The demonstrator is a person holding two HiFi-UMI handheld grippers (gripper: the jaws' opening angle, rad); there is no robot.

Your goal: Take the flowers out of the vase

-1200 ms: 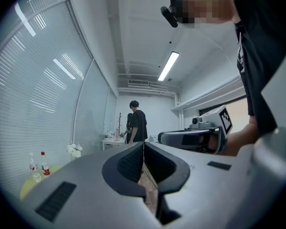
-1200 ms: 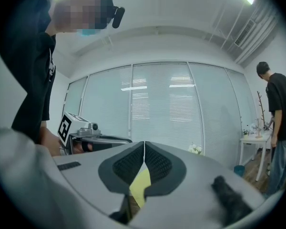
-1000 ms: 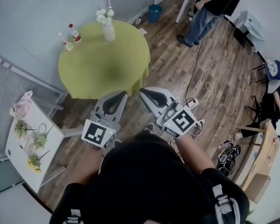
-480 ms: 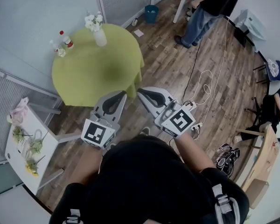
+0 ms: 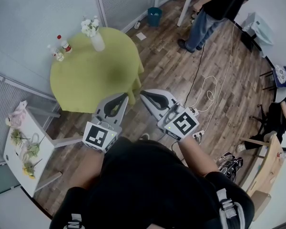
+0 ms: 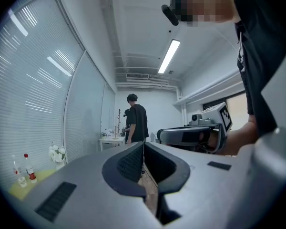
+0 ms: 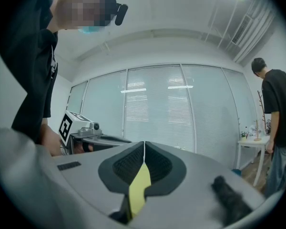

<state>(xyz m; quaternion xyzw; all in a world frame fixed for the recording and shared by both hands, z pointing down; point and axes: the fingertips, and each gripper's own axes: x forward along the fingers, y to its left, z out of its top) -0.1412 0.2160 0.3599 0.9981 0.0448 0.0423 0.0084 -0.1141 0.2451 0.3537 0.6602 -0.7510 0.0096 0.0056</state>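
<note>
Flowers [image 5: 89,26] further left, beyond left claw [image 5: 124,97]

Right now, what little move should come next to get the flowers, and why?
Probably step closer to the round green table. The vase with the white flowers stands near the table's far edge, well beyond both grippers. The left gripper and the right gripper are both shut and empty, so nothing can be grabbed from here.

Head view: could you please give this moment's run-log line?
left tongs: shut, empty | right tongs: shut, empty | flowers: in vase on green table
</note>
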